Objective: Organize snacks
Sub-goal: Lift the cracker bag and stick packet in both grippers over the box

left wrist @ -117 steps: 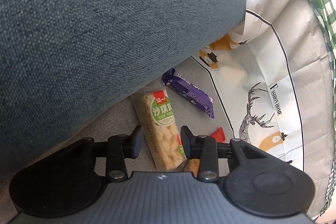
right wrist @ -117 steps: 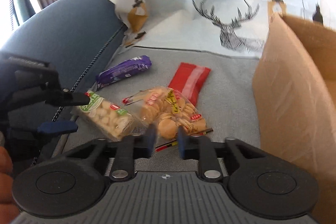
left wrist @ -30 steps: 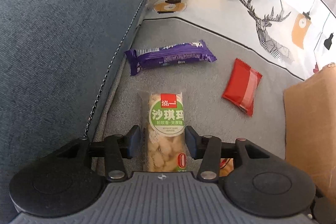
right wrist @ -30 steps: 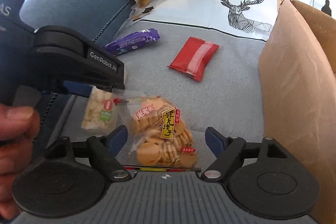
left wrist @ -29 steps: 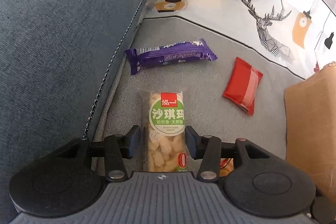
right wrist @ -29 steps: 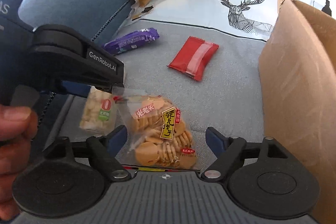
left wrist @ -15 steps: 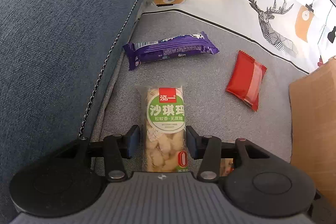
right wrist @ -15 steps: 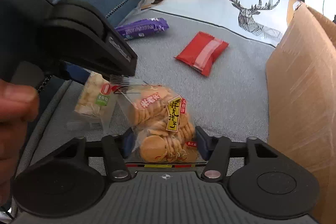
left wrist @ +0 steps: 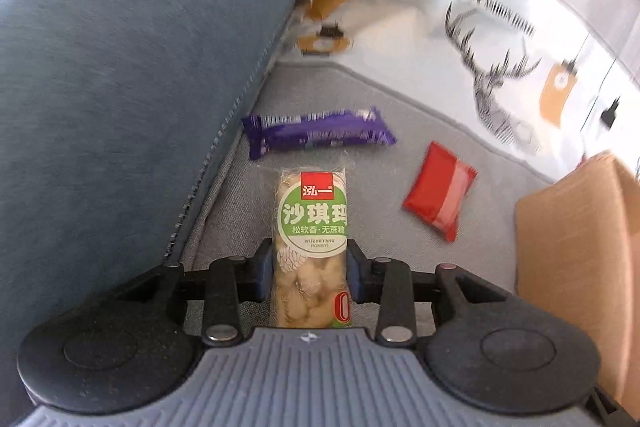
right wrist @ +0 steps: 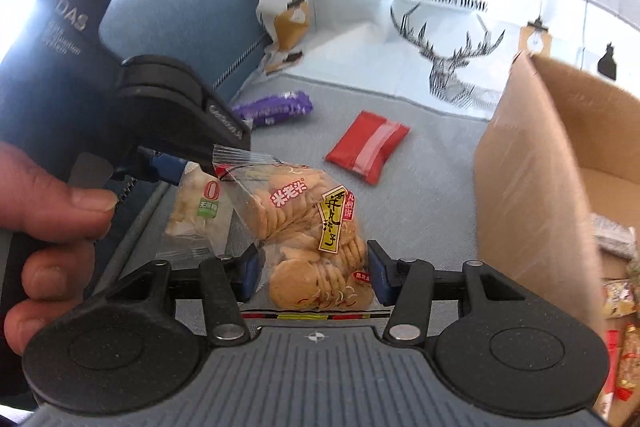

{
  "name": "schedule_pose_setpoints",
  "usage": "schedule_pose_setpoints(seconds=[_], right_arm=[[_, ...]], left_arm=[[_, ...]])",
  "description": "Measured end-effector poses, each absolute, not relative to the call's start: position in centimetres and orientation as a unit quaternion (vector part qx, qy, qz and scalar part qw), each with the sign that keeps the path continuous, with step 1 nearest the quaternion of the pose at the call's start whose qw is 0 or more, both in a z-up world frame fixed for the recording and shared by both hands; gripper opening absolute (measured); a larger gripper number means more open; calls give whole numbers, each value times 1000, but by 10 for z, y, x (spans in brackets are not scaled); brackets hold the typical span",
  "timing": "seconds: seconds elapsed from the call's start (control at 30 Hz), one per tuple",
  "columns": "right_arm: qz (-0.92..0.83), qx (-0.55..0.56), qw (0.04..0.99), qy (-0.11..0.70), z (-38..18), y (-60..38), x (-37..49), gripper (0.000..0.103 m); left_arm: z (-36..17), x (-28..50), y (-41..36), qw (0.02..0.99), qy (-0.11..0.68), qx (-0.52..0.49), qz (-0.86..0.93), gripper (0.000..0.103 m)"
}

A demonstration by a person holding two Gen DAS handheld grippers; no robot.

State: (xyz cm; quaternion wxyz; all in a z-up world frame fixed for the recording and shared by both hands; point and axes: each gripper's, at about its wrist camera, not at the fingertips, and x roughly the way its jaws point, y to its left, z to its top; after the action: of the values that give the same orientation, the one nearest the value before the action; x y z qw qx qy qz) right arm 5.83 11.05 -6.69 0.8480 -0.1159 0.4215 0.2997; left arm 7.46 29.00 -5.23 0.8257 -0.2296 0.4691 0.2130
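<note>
Both grippers have just closed — the left gripper [left wrist: 308, 273] clamps the bar [left wrist: 311, 235] at lower centre, the right gripper [right wrist: 312, 273] the cracker bag [right wrist: 310, 239] — and either slick wrapper could slip before reaching the box [right wrist: 532, 187] at right.

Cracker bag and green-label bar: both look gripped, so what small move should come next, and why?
Probably carry both right, over the box. The right tool pinches the cracker bag, the left tool the bar, and the box beside them stands open with snacks inside.
</note>
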Motion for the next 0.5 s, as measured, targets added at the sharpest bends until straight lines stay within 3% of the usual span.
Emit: schedule_pose_setpoints(seconds=[0.5], right_arm=[[302, -50, 915, 262, 51, 10, 13, 54]], left_arm=[[9, -4, 229, 881, 368, -219, 202, 40]])
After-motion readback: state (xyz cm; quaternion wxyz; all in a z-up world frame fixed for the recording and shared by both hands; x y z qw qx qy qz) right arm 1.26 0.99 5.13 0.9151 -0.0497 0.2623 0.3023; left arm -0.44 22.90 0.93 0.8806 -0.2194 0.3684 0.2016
